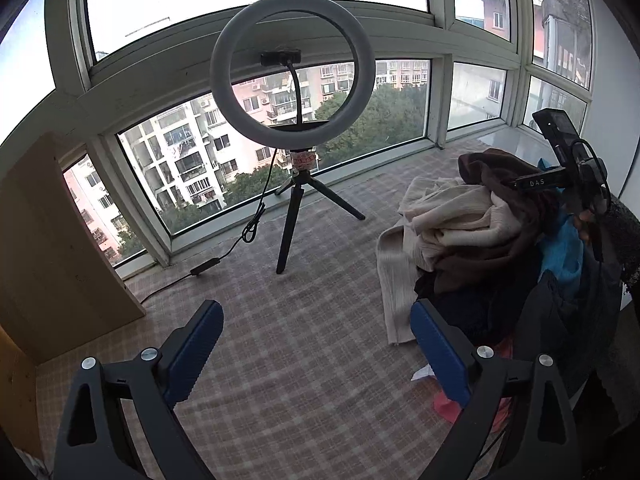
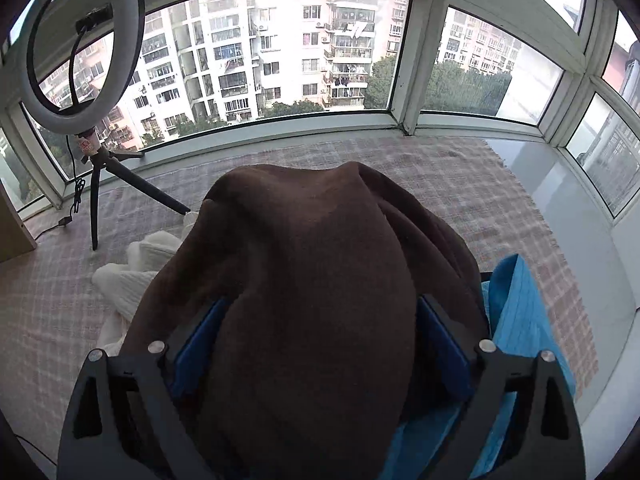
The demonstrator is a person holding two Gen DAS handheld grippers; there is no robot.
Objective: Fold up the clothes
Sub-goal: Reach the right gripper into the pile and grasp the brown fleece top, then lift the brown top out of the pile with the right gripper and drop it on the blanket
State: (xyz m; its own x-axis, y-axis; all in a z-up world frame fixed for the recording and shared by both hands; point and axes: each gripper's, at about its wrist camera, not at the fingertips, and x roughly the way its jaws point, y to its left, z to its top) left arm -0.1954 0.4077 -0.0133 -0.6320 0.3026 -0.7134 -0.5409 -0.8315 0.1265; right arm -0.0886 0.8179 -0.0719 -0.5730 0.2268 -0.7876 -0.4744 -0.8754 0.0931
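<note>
A heap of clothes lies at the right on the checked mat point(image 1: 304, 364): a beige ribbed garment point(image 1: 452, 224), a brown garment point(image 1: 492, 168) on top, a blue one point(image 1: 564, 252) and dark ones point(image 1: 560, 320). My left gripper point(image 1: 316, 312) hovers open over bare mat, left of the heap, with nothing between its fingers. In the right wrist view the brown garment point(image 2: 312, 260) bulges between the wide-spread fingers of my right gripper point(image 2: 320, 304) and hides what lies below. Beside it show a cream ribbed garment point(image 2: 132, 280) and the blue garment point(image 2: 520, 320).
A ring light point(image 1: 292, 72) on a black tripod point(image 1: 292, 216) stands at the back by the window, its cable point(image 1: 248, 236) trailing left across the mat. A wooden board point(image 1: 48, 240) leans at the left. A glossy white sill point(image 2: 560, 184) borders the mat on the right.
</note>
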